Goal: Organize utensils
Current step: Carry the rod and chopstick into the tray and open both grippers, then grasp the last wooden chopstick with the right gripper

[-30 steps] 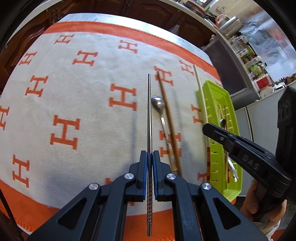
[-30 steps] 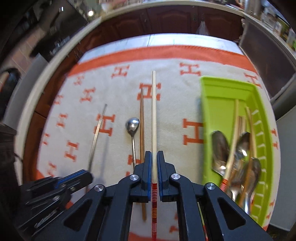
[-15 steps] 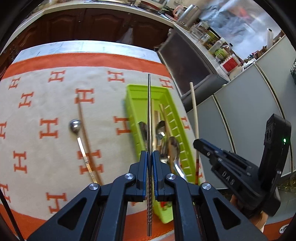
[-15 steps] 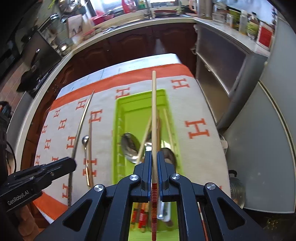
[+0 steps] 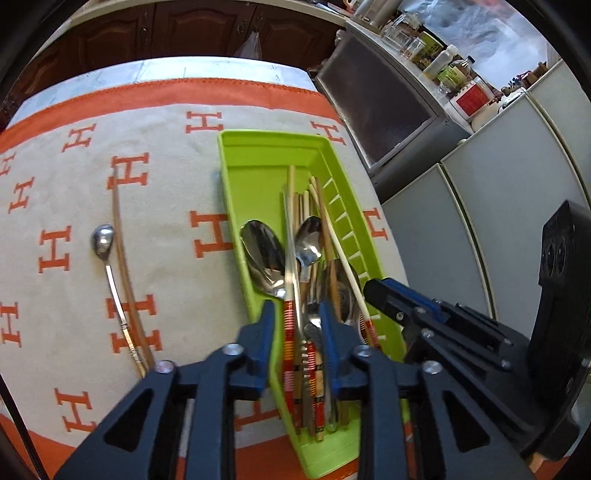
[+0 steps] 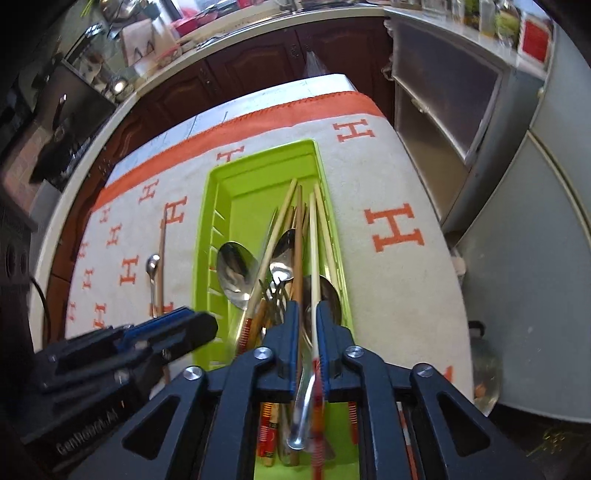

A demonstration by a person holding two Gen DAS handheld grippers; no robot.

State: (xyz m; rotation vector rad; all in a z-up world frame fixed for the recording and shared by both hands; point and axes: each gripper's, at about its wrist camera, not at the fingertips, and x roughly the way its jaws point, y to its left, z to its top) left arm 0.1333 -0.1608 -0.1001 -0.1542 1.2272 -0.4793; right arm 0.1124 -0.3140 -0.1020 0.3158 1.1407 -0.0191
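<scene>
The green tray [image 5: 266, 138] [image 6: 258, 155] holds several spoons, forks and chopsticks. My left gripper [image 5: 295, 310] hangs over its near end, jaws opening and gripping nothing. The metal chopstick [image 5: 290, 229] lies loose in the tray beyond its fingertips. Just right of it, my right gripper [image 6: 306, 308] [image 5: 373, 288] is over the tray too. Its jaws are opening, and the pale chopstick [image 6: 313, 258] slips, blurred, between the parted pads. On the cloth left of the tray remain a small spoon [image 5: 101, 240] [image 6: 152, 262] and a brown chopstick [image 5: 122, 251] [image 6: 162, 251].
An orange-and-cream H-patterned cloth [image 5: 166, 206] covers the table. The table's edge runs just right of the tray, with grey cabinets [image 5: 480, 221] beyond it and a glass jar [image 6: 484, 369] on the floor. Dark wooden cupboards [image 5: 184, 29] line the far side.
Both grippers carried their chopsticks rightward from the cloth to above the tray. Their jaws, then shut on the chopsticks, have parted, and both chopsticks are dropping into the tray.
</scene>
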